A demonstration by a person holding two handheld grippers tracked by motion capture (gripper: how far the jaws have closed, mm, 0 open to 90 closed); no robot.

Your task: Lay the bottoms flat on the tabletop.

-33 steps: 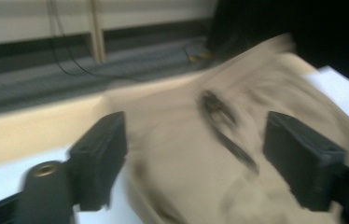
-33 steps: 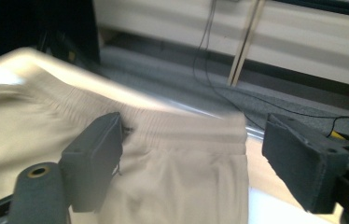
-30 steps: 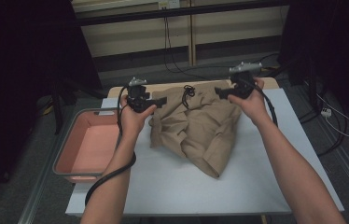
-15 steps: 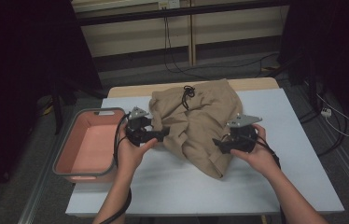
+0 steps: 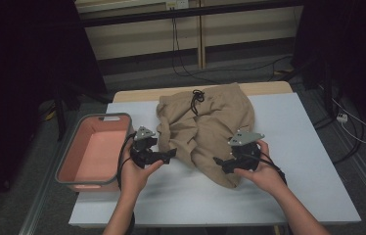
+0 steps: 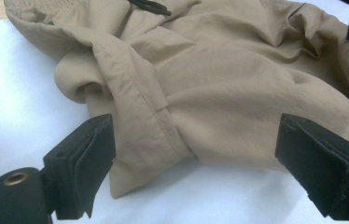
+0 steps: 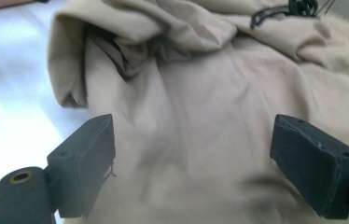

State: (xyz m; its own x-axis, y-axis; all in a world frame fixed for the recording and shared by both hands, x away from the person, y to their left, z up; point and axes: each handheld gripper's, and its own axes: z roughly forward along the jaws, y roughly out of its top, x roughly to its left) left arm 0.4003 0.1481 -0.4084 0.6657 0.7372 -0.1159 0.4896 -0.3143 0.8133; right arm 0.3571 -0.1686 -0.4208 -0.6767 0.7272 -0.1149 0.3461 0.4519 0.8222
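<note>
Both claws nearer, beside shorts.

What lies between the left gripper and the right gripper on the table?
In the high view, the near part of the crumpled tan drawstring garment lies between the left gripper and the right gripper, on the white tabletop.

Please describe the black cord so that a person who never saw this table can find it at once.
Start at the white table, then the crumpled tan garment lying on it. At the garment's far edge lies the black cord, the only dark, thin thing on the cloth.
</note>
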